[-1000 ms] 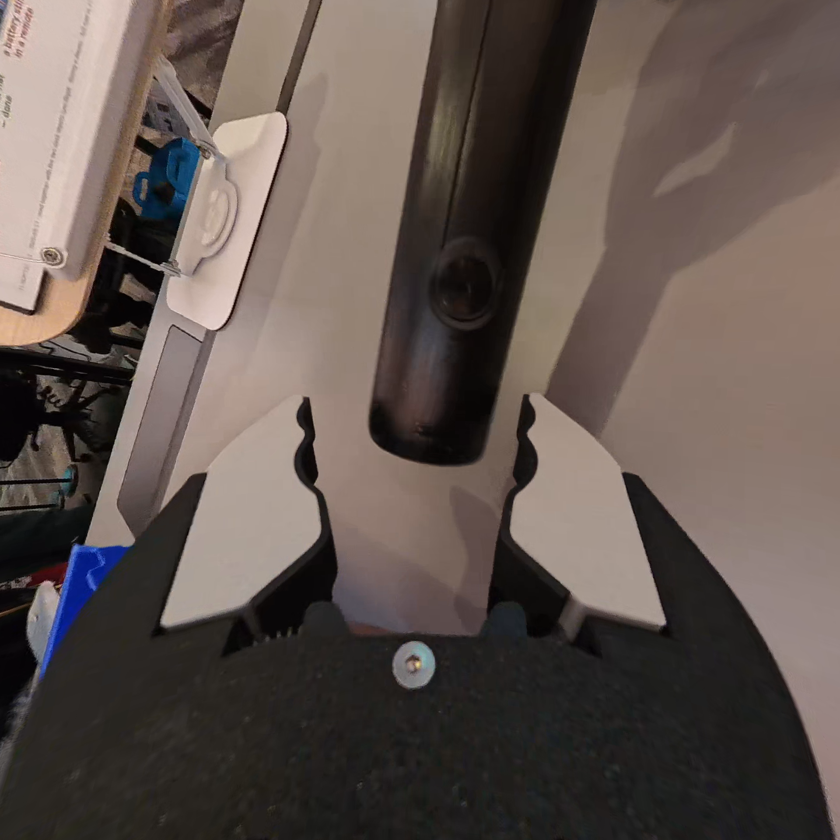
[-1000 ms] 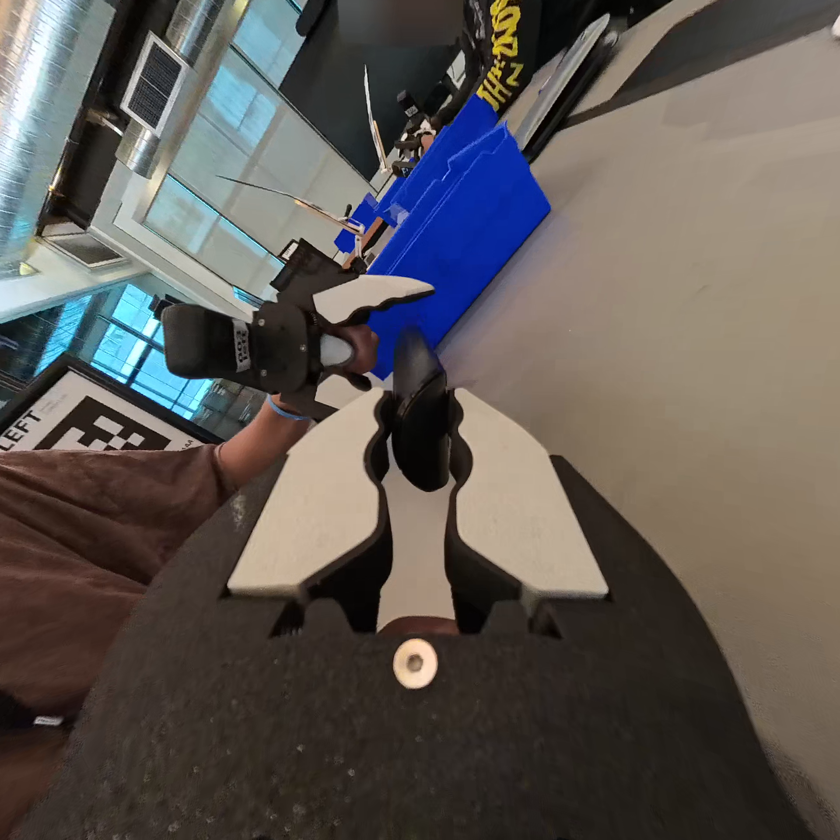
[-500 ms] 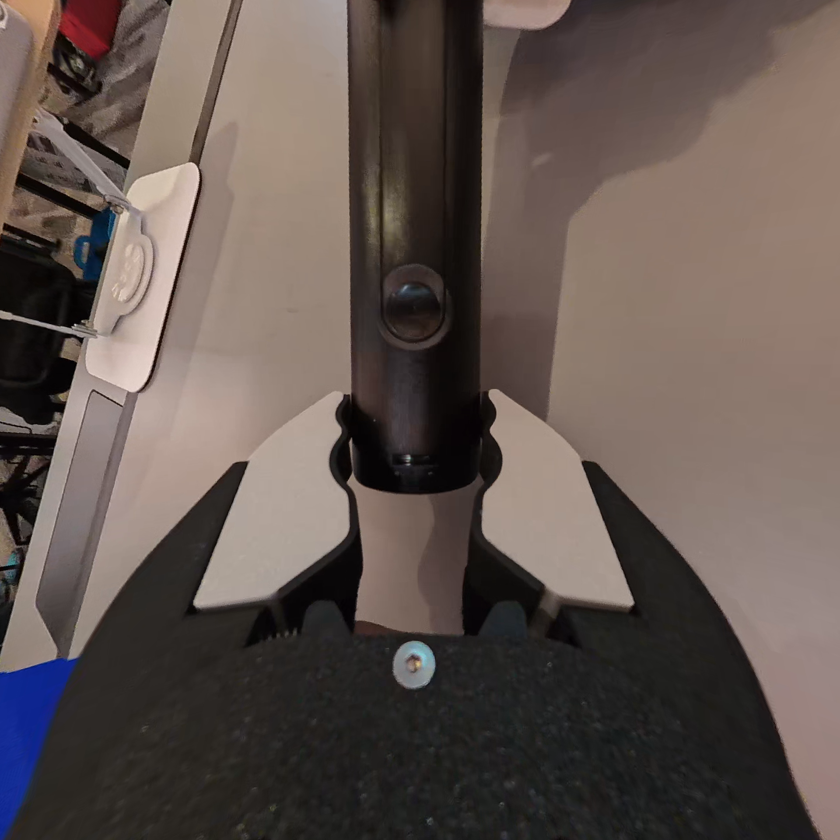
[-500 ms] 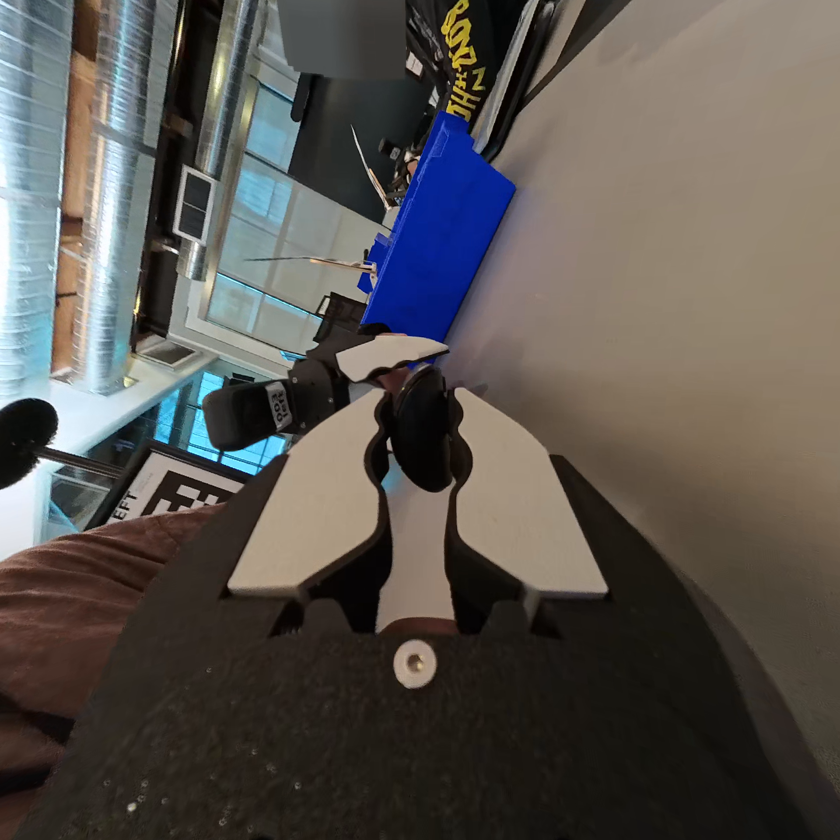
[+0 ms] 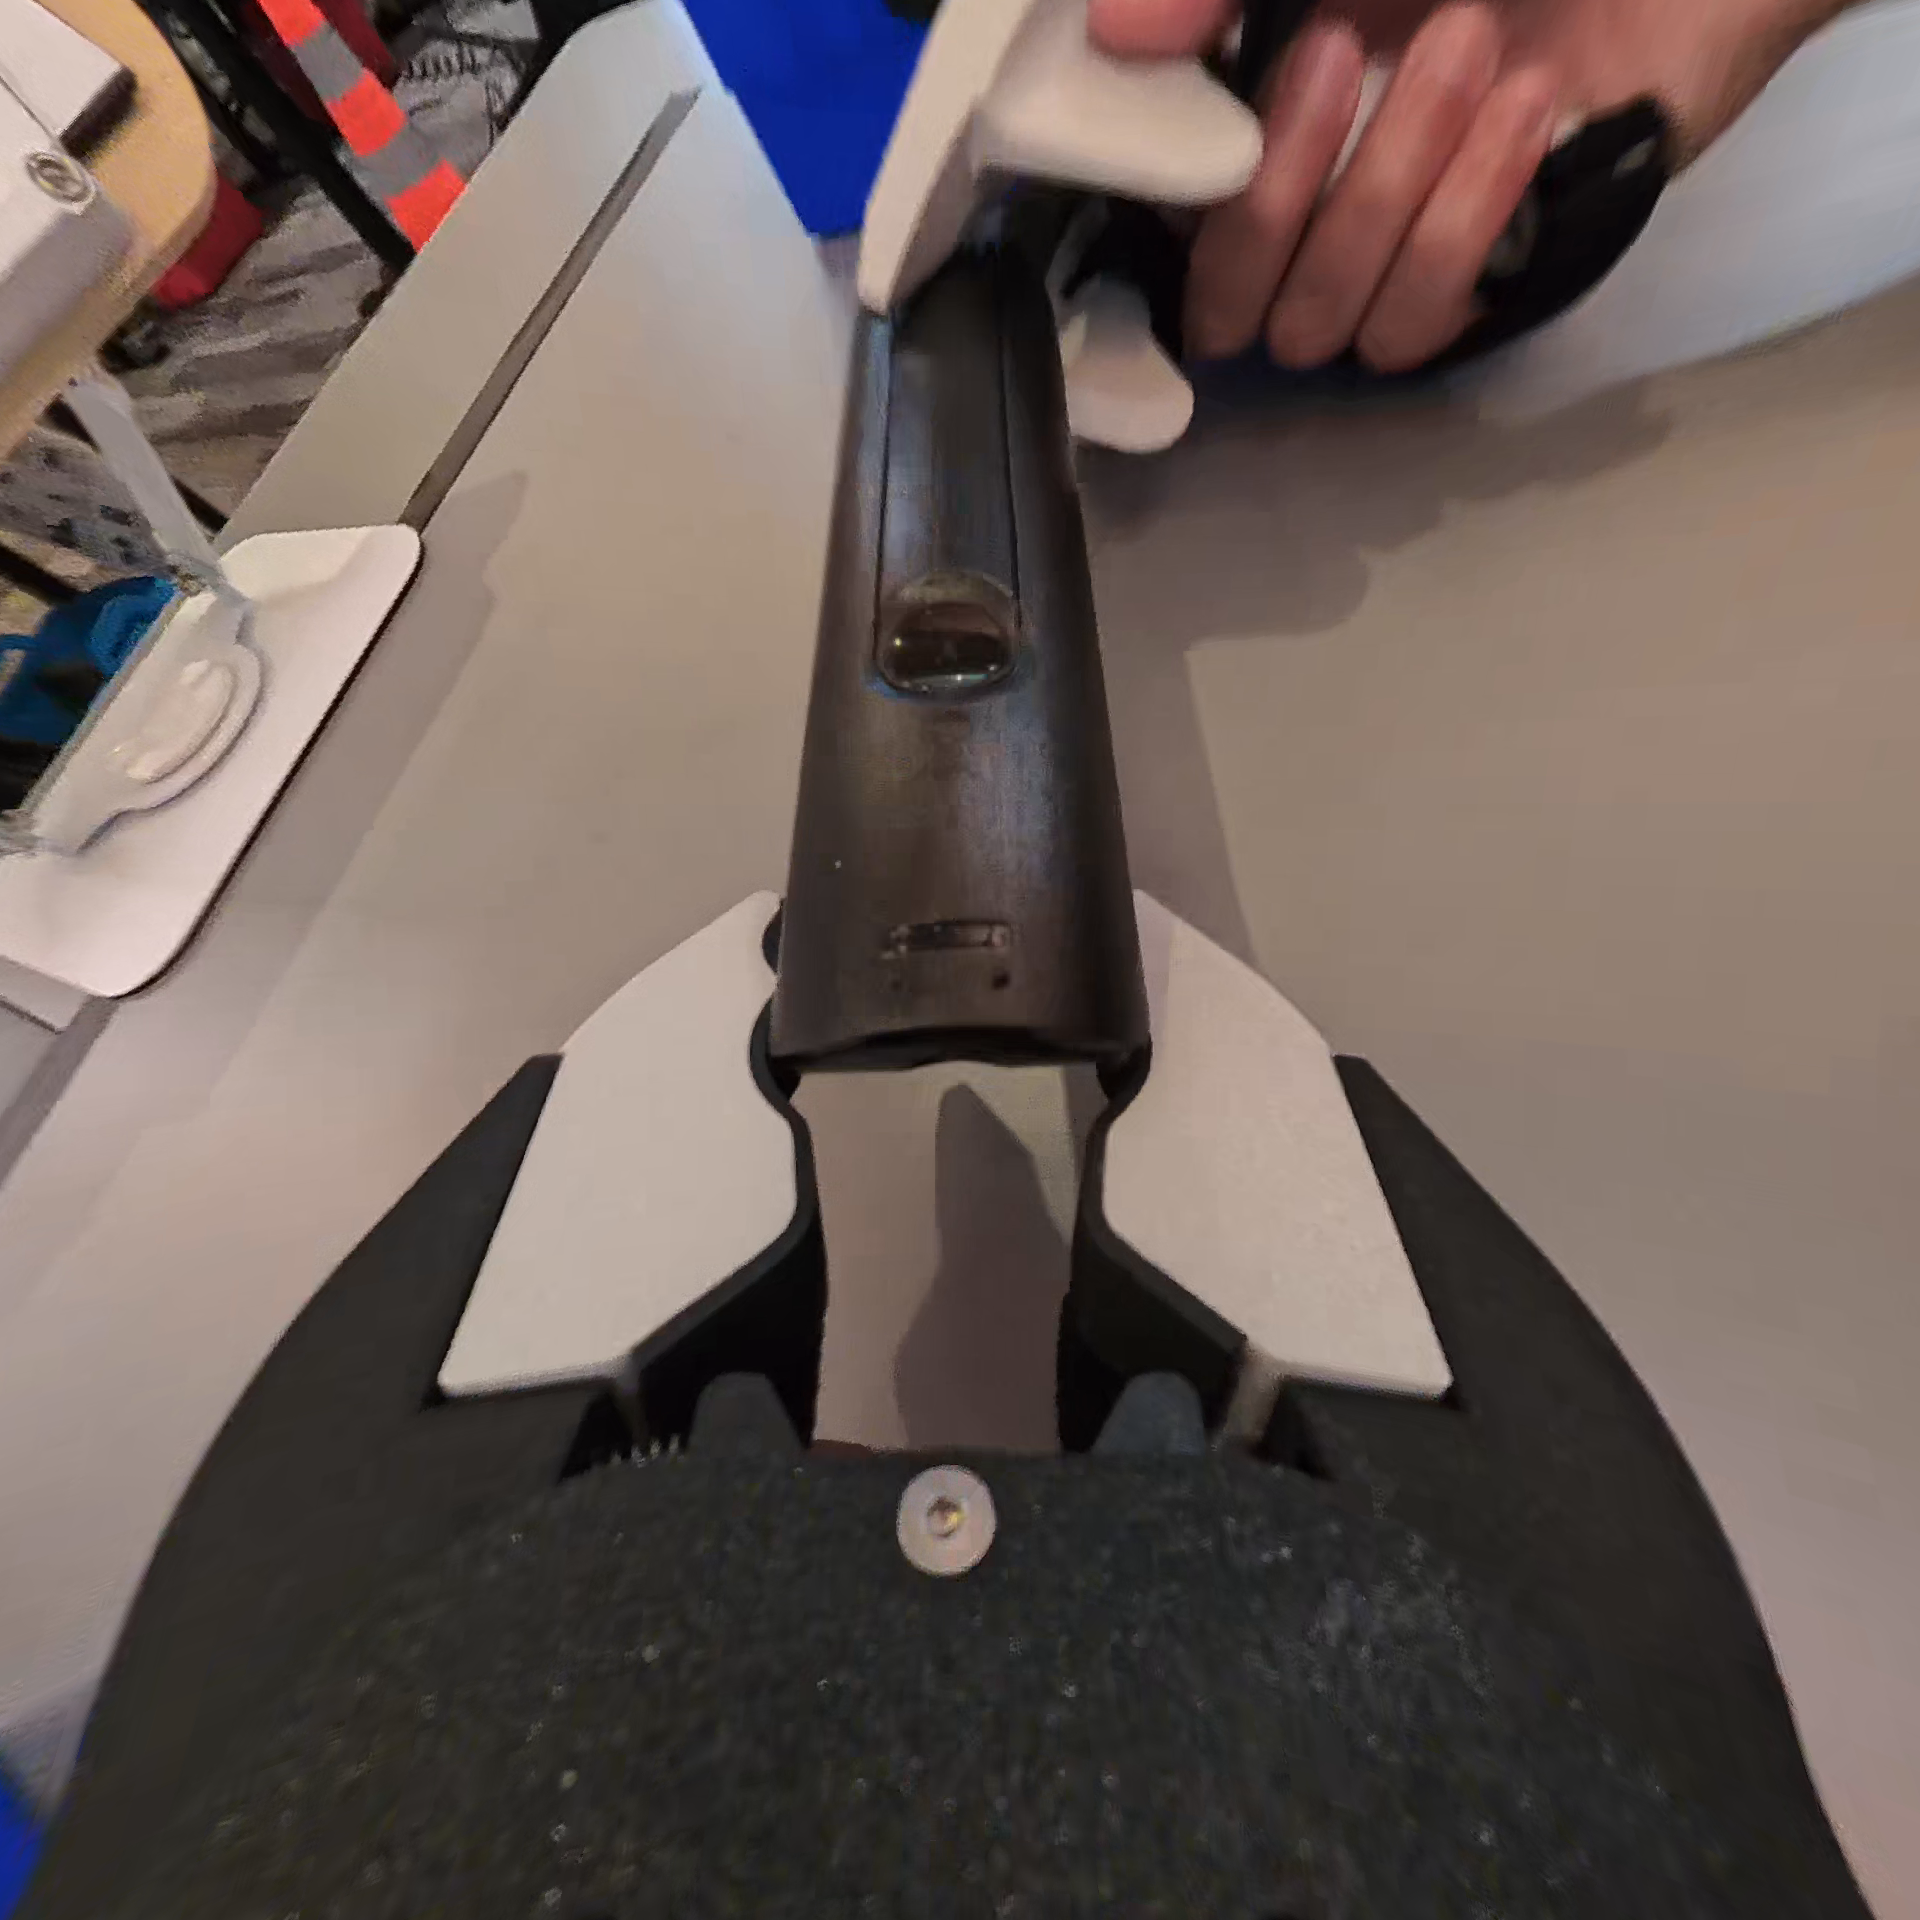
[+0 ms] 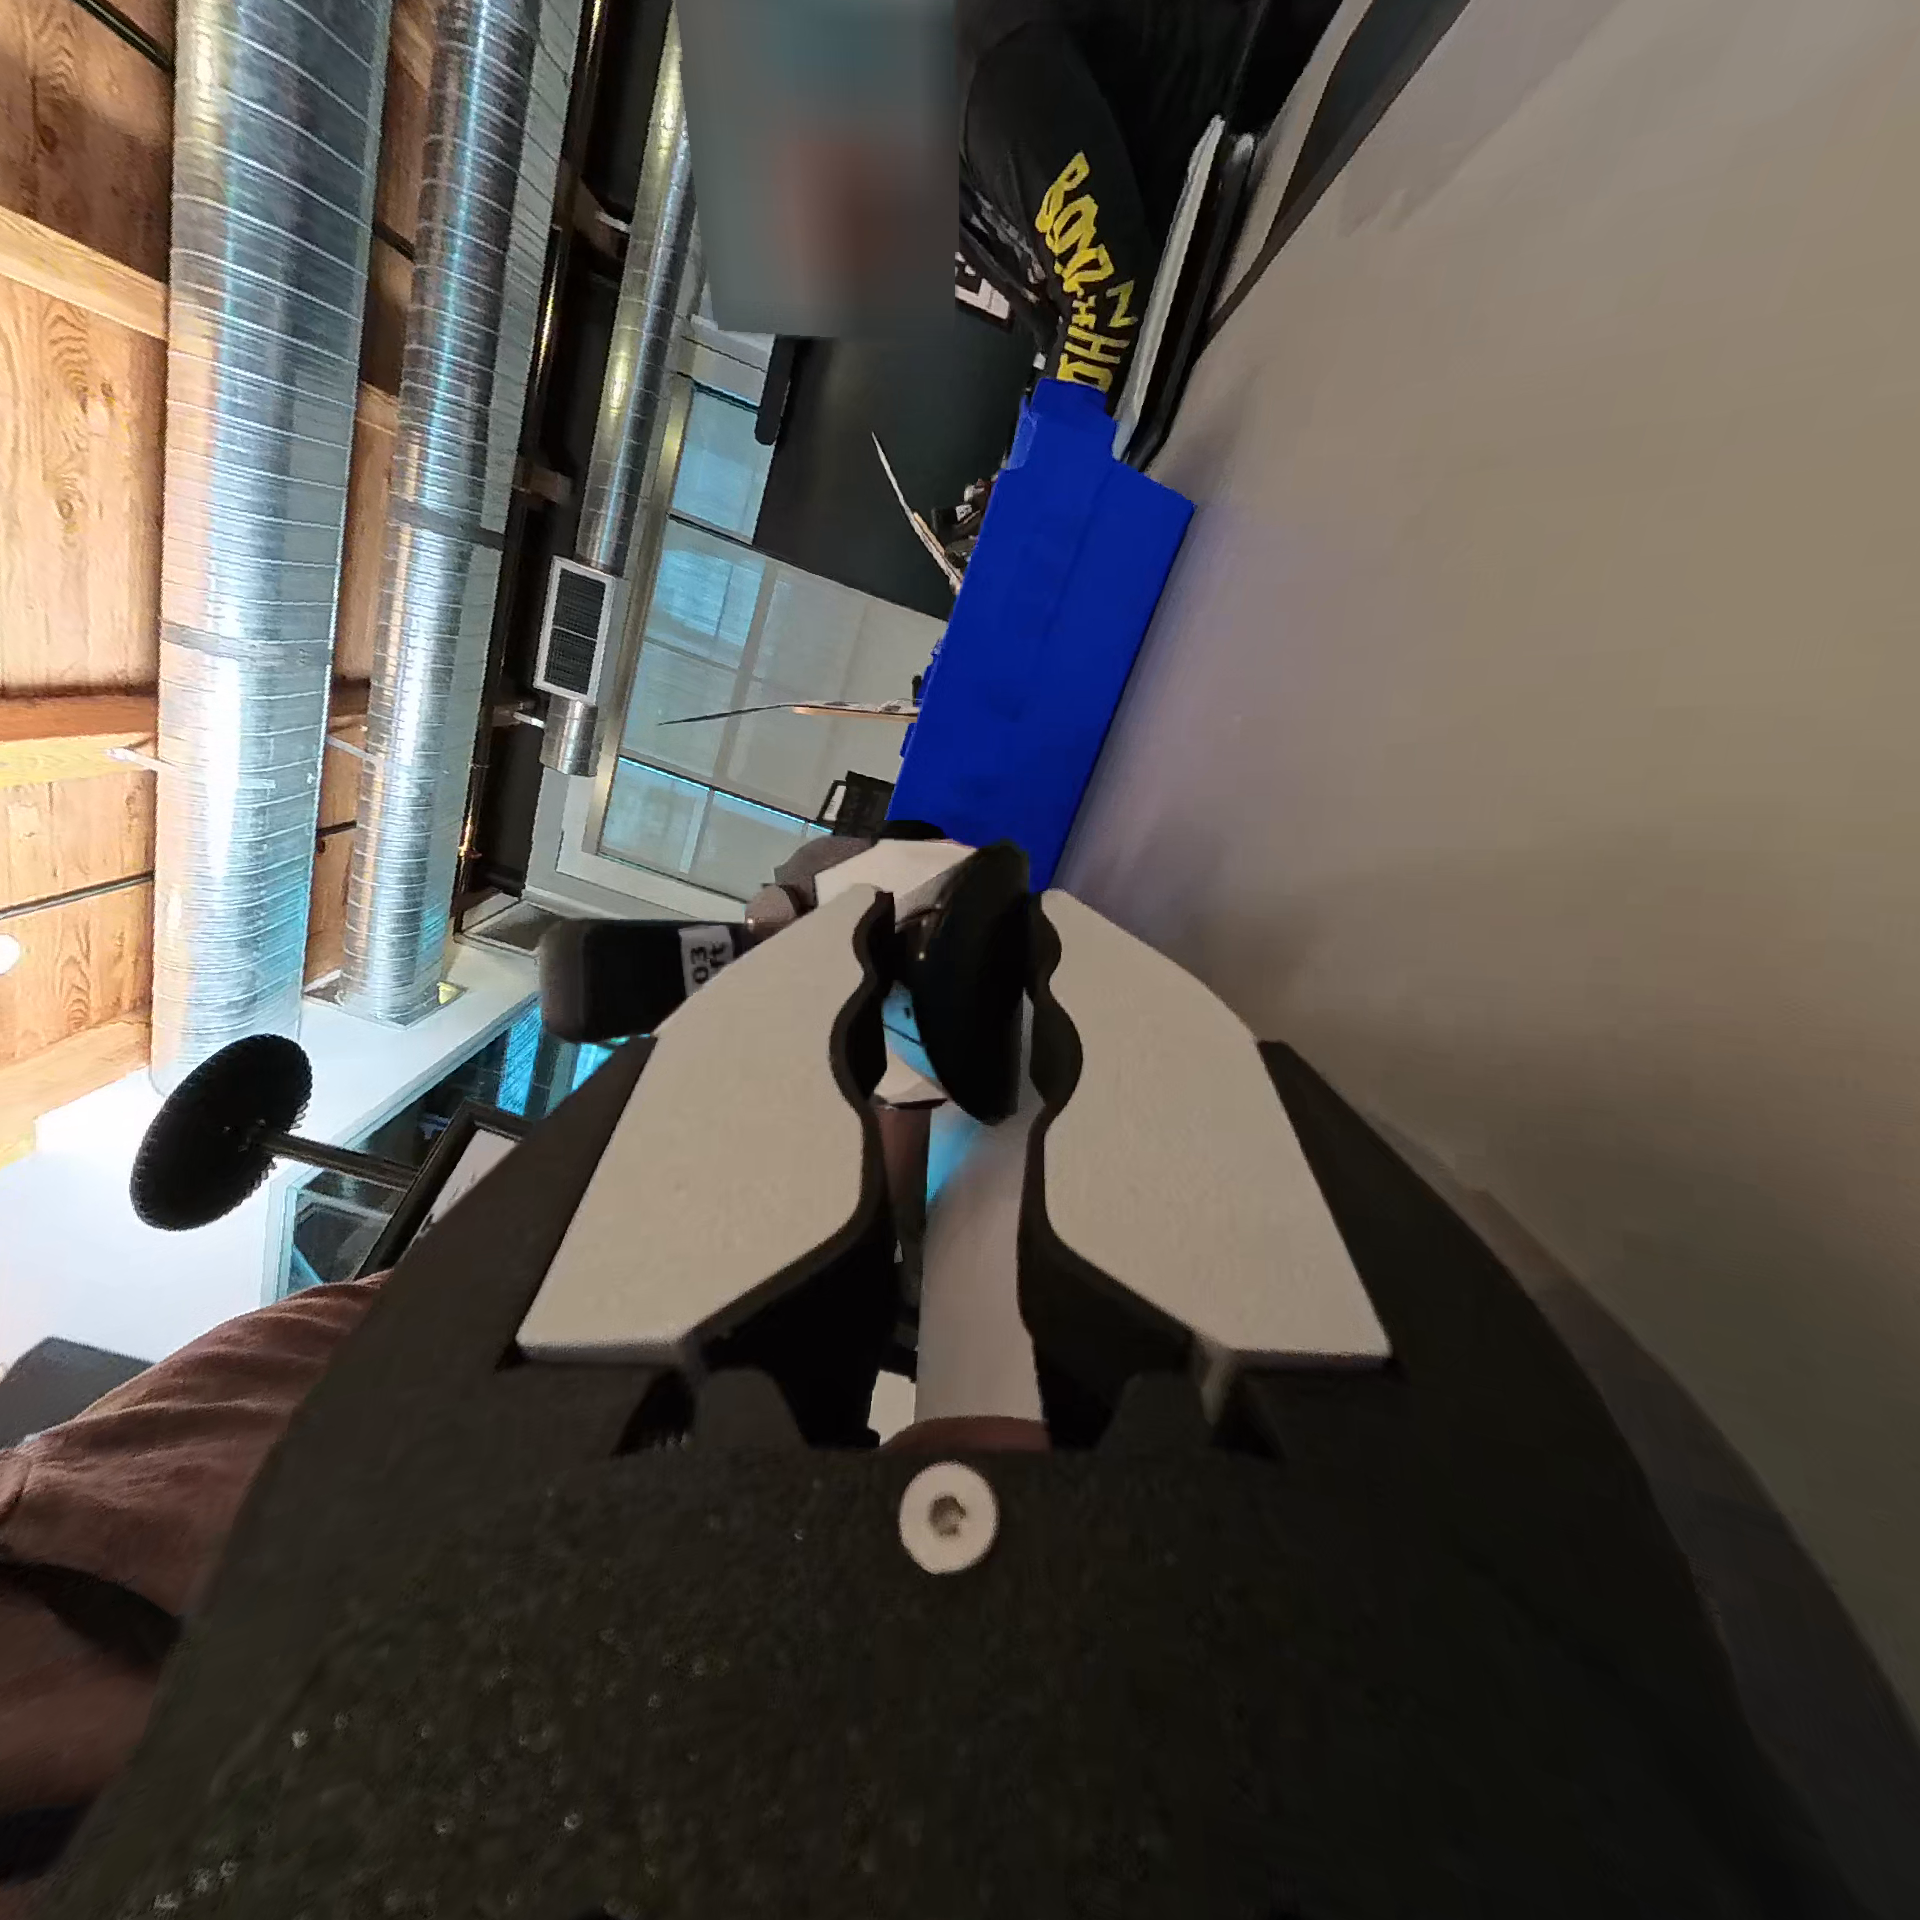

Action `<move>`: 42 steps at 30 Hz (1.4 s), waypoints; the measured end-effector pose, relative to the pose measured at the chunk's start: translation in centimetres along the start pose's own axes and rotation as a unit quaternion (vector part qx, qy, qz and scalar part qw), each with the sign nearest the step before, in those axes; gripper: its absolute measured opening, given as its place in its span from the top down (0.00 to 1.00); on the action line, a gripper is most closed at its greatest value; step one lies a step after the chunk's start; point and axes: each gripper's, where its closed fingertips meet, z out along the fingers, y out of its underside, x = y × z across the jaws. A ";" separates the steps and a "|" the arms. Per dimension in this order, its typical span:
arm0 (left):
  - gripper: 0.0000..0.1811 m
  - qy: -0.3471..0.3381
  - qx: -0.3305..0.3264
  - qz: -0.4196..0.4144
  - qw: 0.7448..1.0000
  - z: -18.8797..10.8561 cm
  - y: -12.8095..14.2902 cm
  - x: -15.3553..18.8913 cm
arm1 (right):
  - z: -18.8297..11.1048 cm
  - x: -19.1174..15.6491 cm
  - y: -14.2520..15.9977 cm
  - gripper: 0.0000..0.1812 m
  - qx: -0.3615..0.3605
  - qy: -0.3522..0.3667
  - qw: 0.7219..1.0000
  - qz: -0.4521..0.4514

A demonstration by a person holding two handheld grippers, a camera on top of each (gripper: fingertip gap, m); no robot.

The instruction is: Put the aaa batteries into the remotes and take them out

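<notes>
Far end of the black remote [image 5: 951,665] is hidden under the right gripper [image 5: 1049,249] in the left wrist view, and the hand [image 5: 1382,197] holding that gripper is motion-blurred and cut off at the top edge. Can't tell whether any batteries are in the remote; none can be made out. Right wrist view is rolled sideways, so only the remote's rounded end [image 6: 971,987] shows between the fingers, w/ most of its body out of sight behind them.

Left gripper [image 5: 956,997]: narrowed onto the remote's near end, both white fingertips pressed against its sides. Right gripper [image 6: 951,935] grips the opposite end, its fingers closed on it. Remote spans between the two, held over the grey desk [image 5: 1558,831], roughly mid-surface; contact w/ the desk can't be judged.

Around: white pad w/ a clear clip-like fitting [image 5: 197,727] at the desk's left edge. Blue bin [image 6: 1029,665] near the far edge, partly blocked by the left gripper [image 6: 790,925] in the right wrist view. Brown sleeve [image 6: 187,1455] bottom left.
</notes>
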 end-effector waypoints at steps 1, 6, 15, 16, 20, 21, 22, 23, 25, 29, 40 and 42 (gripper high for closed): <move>0.71 0.003 0.017 -0.014 1.000 0.0 -0.4 -0.2 | -0.1 0.3 0.0 0.87 0.003 0.002 1.000 0.005; 0.70 0.008 0.050 -0.029 0.998 0.6 -1.0 -0.7 | -0.4 1.0 -0.6 0.88 0.049 -0.003 0.998 0.050; 0.75 0.015 0.154 -0.082 0.985 -0.3 -3.4 -2.4 | 0.3 1.4 -0.7 0.87 0.092 -0.015 0.989 0.114; 0.77 0.023 0.172 -0.095 0.980 -0.6 -3.8 -2.5 | 0.4 1.5 -0.8 0.87 0.096 -0.013 0.989 0.114; 0.65 0.062 0.196 -0.132 0.970 -0.7 -4.4 -2.6 | 0.7 1.6 -1.3 0.87 0.125 -0.021 0.983 0.132; 0.62 0.063 0.194 -0.128 0.971 -0.5 -4.4 -2.5 | 0.7 1.7 -1.4 0.87 0.134 -0.021 0.981 0.135; 0.61 0.066 0.196 -0.125 0.970 -0.5 -4.5 -2.3 | 0.8 1.6 -1.6 0.87 0.141 -0.025 0.980 0.139; 0.61 0.067 0.200 -0.125 0.970 -0.5 -4.6 -2.2 | 0.8 1.6 -1.5 0.87 0.142 -0.027 0.979 0.145; 0.58 0.059 0.205 -0.117 0.970 -0.4 -4.8 -2.2 | 0.8 1.6 -1.7 0.87 0.160 -0.037 0.972 0.165; 0.59 0.054 0.215 -0.127 0.967 -0.4 -5.4 -2.2 | 0.7 1.5 -2.3 0.88 0.208 -0.052 0.956 0.201; 0.62 0.025 0.230 -0.136 0.963 -0.6 -5.7 -1.9 | 1.3 1.4 -3.2 0.88 0.298 -0.030 0.930 0.211; 0.67 0.017 0.236 -0.135 0.962 -0.7 -5.8 -2.2 | 1.7 1.2 -2.8 0.88 0.292 -0.034 0.931 0.214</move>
